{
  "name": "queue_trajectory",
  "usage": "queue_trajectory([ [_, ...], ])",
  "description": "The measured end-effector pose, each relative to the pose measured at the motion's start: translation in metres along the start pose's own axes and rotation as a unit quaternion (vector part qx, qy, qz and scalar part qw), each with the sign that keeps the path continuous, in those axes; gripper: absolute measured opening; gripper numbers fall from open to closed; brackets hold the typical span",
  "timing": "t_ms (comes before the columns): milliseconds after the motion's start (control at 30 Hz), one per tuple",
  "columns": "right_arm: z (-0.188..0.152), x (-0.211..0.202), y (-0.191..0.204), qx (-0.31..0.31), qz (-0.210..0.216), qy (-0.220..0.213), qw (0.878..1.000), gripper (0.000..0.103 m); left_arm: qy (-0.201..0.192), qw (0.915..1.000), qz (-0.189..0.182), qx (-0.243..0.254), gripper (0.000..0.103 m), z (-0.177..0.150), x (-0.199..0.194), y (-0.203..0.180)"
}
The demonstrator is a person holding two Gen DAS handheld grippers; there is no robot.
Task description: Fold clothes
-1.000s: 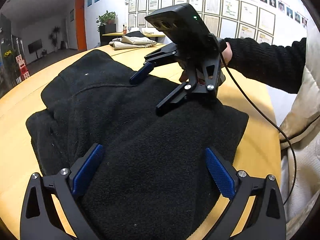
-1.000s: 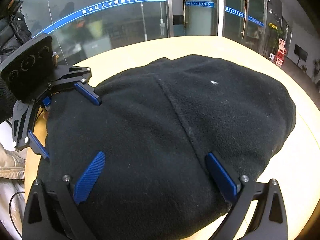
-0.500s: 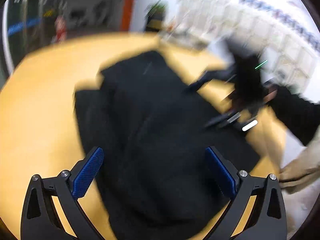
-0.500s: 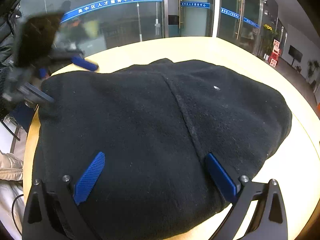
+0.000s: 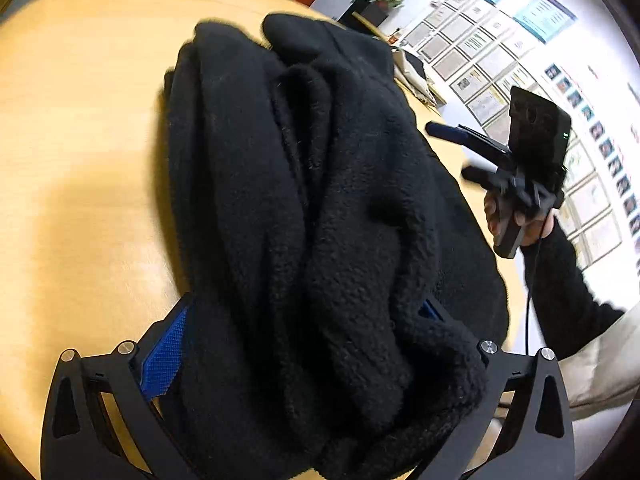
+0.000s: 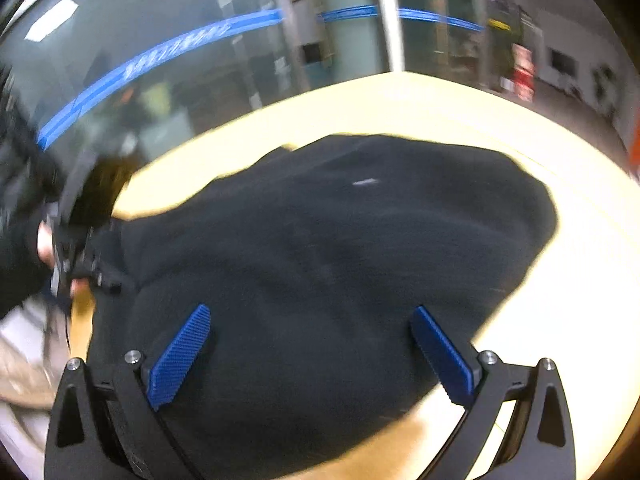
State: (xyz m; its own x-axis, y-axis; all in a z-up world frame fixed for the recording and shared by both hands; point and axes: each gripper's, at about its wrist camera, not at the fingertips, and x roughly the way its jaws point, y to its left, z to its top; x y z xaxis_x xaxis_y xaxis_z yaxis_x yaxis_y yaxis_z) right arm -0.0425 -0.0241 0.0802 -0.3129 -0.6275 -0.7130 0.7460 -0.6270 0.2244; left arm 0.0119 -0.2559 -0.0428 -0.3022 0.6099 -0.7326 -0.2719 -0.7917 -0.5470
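Lying on the yellow wooden desk [image 5: 80, 160], the black fleece garment [image 5: 320, 220] is bunched in thick folds in the left wrist view; the left tongs [image 5: 304, 344] have a big roll of this fleece between their fingers, the blue pads half buried in it, so they seem to hold the garment; more to the right, the right tongs [image 5: 456, 152] stand above the desk beside the garment's edge, held by a hand [image 5: 516, 216] in a black sleeve [image 5: 568, 292]; in the blurred right wrist view, the right tongs [image 6: 312, 352] are spread wide over the fleece, gripping nothing.
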Motion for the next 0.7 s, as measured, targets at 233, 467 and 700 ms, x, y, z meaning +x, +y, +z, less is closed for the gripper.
queue_trajectory([
  [233, -0.017, 0.028, -0.082, 0.174, 0.013, 0.070, 0.982, 0.103, 0.031, 0.9988, -0.011, -0.036, 0.103, 0.004, -0.002, 0.005],
  [467, -0.018, 0.054, -0.074, 0.209, 0.071, 0.065, 0.973, 0.103, 0.097, 0.9921, -0.020, -0.077, 0.103, 0.012, -0.006, 0.013],
  [700, -0.022, 0.059, -0.067, 0.210, 0.069, 0.069, 0.973, 0.103, 0.101, 0.9908, -0.010, -0.090, 0.103, 0.009, -0.011, 0.011],
])
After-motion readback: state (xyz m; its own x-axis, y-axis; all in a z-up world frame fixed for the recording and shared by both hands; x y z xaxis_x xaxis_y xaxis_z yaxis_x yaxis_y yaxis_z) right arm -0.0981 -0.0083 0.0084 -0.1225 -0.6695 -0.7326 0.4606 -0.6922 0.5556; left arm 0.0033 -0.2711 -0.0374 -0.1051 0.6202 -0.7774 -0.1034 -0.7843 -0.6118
